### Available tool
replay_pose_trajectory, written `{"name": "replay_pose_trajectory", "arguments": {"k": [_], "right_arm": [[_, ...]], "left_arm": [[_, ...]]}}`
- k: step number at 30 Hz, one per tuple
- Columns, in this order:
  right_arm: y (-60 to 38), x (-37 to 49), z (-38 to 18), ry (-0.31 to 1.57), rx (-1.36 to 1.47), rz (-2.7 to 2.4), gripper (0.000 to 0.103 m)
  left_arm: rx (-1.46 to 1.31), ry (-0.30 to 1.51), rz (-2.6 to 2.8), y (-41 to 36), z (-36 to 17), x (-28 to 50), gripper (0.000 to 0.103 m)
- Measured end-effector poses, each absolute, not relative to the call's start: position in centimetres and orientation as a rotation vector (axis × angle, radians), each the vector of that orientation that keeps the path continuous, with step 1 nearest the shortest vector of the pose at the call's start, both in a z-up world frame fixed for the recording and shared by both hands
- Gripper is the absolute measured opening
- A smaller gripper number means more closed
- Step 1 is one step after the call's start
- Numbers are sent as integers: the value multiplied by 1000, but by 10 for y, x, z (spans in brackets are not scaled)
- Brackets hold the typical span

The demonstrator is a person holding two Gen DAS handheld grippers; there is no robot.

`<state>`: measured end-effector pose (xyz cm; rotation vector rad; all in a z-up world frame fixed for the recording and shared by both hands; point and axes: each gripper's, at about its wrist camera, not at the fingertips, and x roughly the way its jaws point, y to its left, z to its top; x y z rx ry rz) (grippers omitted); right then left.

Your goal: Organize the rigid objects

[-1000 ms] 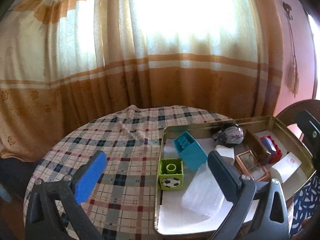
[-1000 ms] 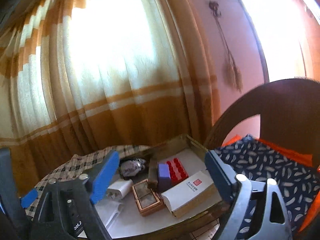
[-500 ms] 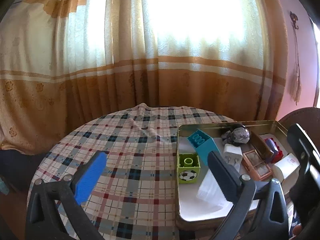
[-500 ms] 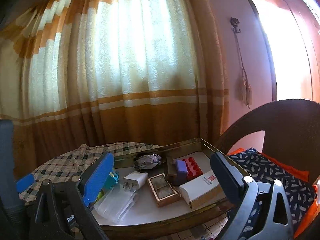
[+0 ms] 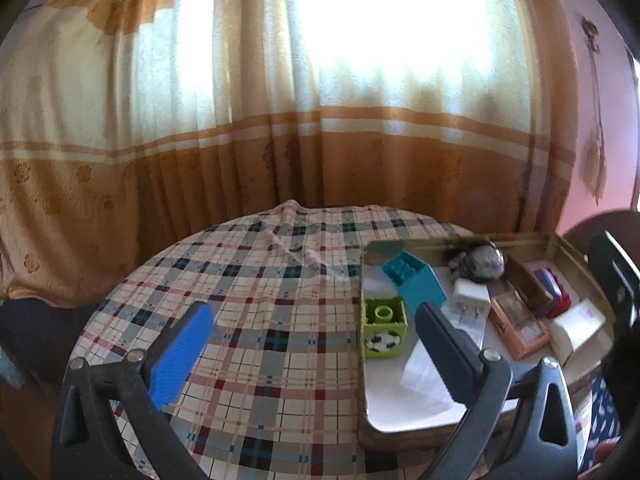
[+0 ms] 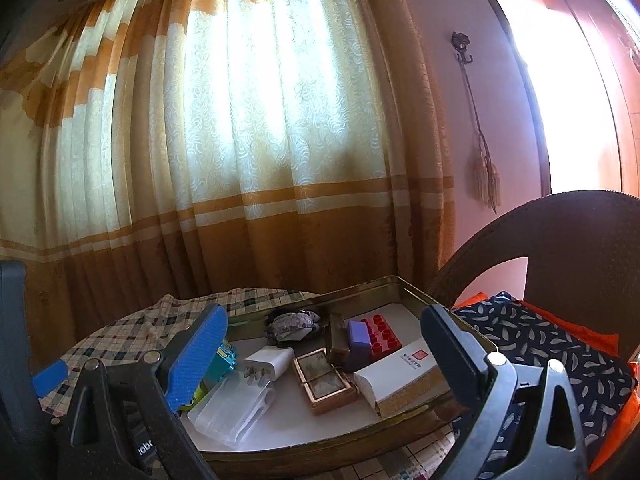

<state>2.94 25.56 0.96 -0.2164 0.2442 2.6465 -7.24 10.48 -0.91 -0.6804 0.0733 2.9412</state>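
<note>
Left gripper (image 5: 312,340) jaws wide apart, nothing between them; it hangs above the plaid tablecloth (image 5: 256,280) with its right finger over the tray's left side. Right gripper (image 6: 320,348) jaws also wide apart and empty, held over the tray's near edge. Gold metal tray (image 6: 404,282) sits at the right edge of the round table, next to a dark wicker chair (image 6: 560,240) with a patterned cushion (image 6: 536,344). All rigid items lie inside the tray on its white floor. Along the tray's left edge: green block with football print (image 5: 383,326), and beyond it a teal block (image 5: 414,278) tilted, its studded face turned up toward the far-left corner. Near edge, left: clear plastic box (image 6: 232,404), flat. Tray middle: white plug adapter (image 6: 269,362), prongs toward the near edge. Far edge, middle: crumpled grey-purple wad (image 6: 294,322). Right of the adapter: copper-framed box (image 6: 326,380), lying flat. Beyond it, a dark brown box (image 6: 336,340) touching a purple block (image 6: 358,338), which touches a red studded block (image 6: 382,334). Near-right corner: white-and-gold carton (image 6: 400,376) with a red stamp, just beside the copper-framed box. Orange-and-cream curtain (image 6: 260,140) behind the table.
</note>
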Motion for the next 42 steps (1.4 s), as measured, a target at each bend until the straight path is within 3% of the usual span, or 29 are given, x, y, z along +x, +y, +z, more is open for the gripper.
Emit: {"name": "replay_pose_trajectory", "arguments": {"k": [4,42], "right_arm": [[257,31,10,255,-208,2650,99],[260,37,10,275,-172,2595,99]], "left_arm": [[-576,65,2961,106,-3,-70,103],[-552,91,2950,108,-5,-66,103]]}}
